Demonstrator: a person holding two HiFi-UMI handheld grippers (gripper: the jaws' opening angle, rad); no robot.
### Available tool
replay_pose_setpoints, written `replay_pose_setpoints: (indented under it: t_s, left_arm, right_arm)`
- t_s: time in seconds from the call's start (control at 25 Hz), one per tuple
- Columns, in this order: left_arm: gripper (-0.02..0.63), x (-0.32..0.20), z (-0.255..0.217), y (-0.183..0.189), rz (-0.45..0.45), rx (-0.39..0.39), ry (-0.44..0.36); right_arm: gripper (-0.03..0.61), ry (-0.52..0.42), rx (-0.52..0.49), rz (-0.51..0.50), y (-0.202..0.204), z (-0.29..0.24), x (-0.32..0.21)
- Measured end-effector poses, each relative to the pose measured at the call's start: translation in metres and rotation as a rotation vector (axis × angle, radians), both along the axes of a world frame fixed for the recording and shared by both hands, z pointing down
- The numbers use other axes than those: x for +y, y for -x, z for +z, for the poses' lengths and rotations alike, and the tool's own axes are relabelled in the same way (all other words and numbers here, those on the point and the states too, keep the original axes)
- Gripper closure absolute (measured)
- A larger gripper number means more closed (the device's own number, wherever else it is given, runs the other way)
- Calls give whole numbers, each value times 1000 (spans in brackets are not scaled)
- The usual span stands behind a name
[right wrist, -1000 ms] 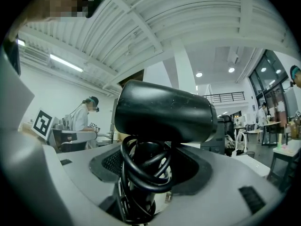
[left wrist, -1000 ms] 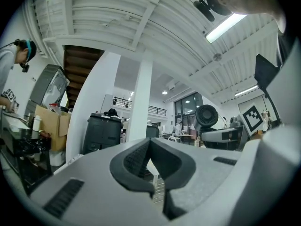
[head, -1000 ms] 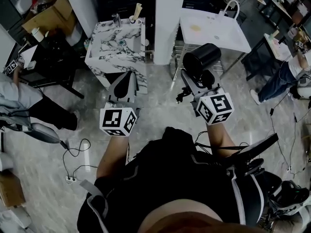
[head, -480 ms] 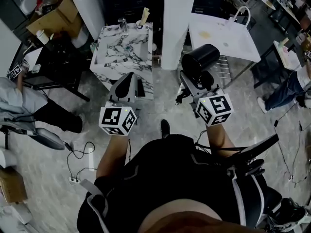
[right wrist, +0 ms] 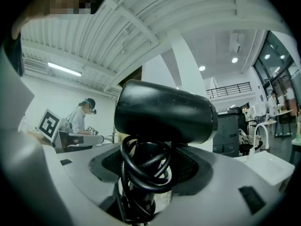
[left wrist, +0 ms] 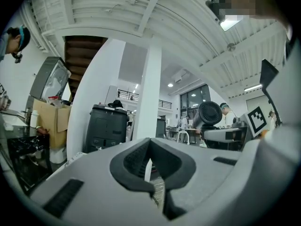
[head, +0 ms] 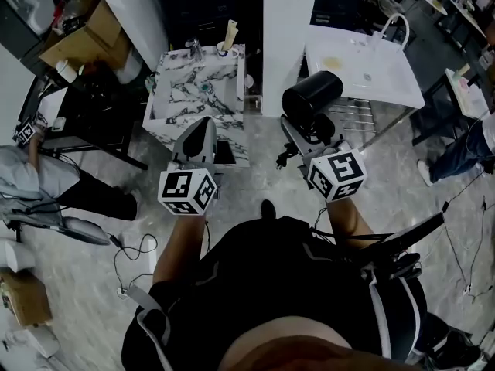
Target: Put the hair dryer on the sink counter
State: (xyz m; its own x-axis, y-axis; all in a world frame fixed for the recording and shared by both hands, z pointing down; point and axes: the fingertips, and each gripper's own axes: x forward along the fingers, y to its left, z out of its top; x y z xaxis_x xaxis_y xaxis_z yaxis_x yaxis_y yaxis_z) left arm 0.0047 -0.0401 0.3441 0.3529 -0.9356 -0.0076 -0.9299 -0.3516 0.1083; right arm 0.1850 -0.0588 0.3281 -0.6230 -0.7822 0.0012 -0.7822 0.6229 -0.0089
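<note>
Right gripper view shows the right gripper clamped on the handle of a black, barrel-shaped plastic hair dryer, its barrel lying crosswise above the jaws. A black cord is wound in loops round the handle, against the ribbed dark pads. In the head view the same gripper holds the hair dryer up over the grey stone floor, in front of the foot of a white square pillar. It is to the right of the white, dark-veined marble sink tabletop and not touching it. A metal faucet and a small cup stand at that tabletop's far edge. In the left gripper view the left gripper has its jaws drawn together, only a sliver of light between the pads and nothing held. In the head view its tip shows against the marble tabletop's near edge; how far above it cannot be told.
</note>
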Motion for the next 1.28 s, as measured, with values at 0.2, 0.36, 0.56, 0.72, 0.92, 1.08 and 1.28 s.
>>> replay_pose_setpoints:
  t_s: [0.2,0.36,0.56,0.72,0.92,1.08,1.28]
  left_arm:
    - [608,-29,-3,-8,-6,-14,-5]
    - [609,-53,4,-13,-17,-32,33]
    - [609,-83,4,-30,-9,-32,40]
    - [609,-103,1,-40,-3,-21,31]
    - [609,-120,2,-44,-4,-16,35]
    - [609,-127,3,-42,-10,-15,44]
    - [609,-136,5,-32,-11,-5,42]
  right_arm:
    - [288,-5,-3,-14,-7,0,-30]
    - [288,-8,-7,-21,-11,0,-51]
    - [288,-23,4,-12,-25,3,-74]
    - [288,-22,-12,-9,-36,2,-92]
    - [288,-18,-9,-6,-43,3,-110]
    - [288,-12,-6,-16,-41,5,-119]
    - [288,-12,2,-33,-26,5,-127]
